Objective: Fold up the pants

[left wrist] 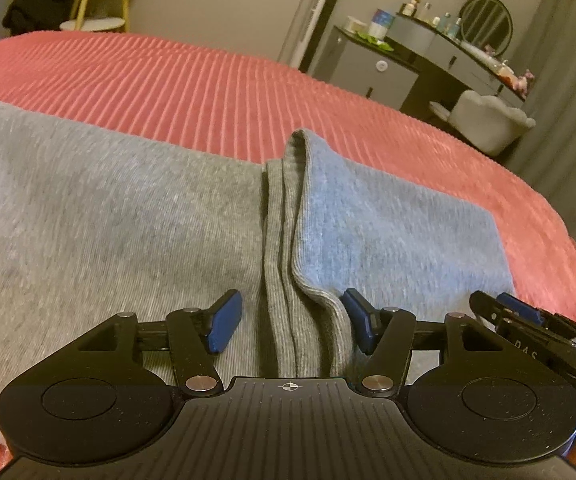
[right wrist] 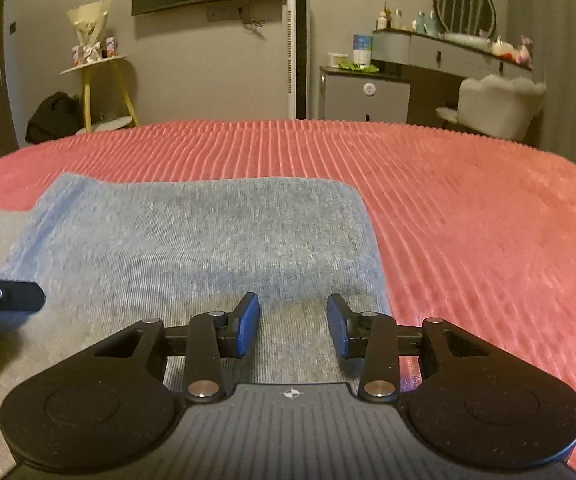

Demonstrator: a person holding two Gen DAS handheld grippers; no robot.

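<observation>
Both tongs part-open, gripping nothing: left tongs (left wrist: 292, 322) straddle pants (left wrist: 128, 220) hem, right tongs (right wrist: 293, 326) over pants.

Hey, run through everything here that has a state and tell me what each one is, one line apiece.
Grey knit pants: lying on the bed, top layer folded back, hem edges stacked.
Coral ribbed bedspread: spread flat.
Left tongs: open, straddling the hem edges.
Right tongs: open over the pants, gripping nothing.
</observation>
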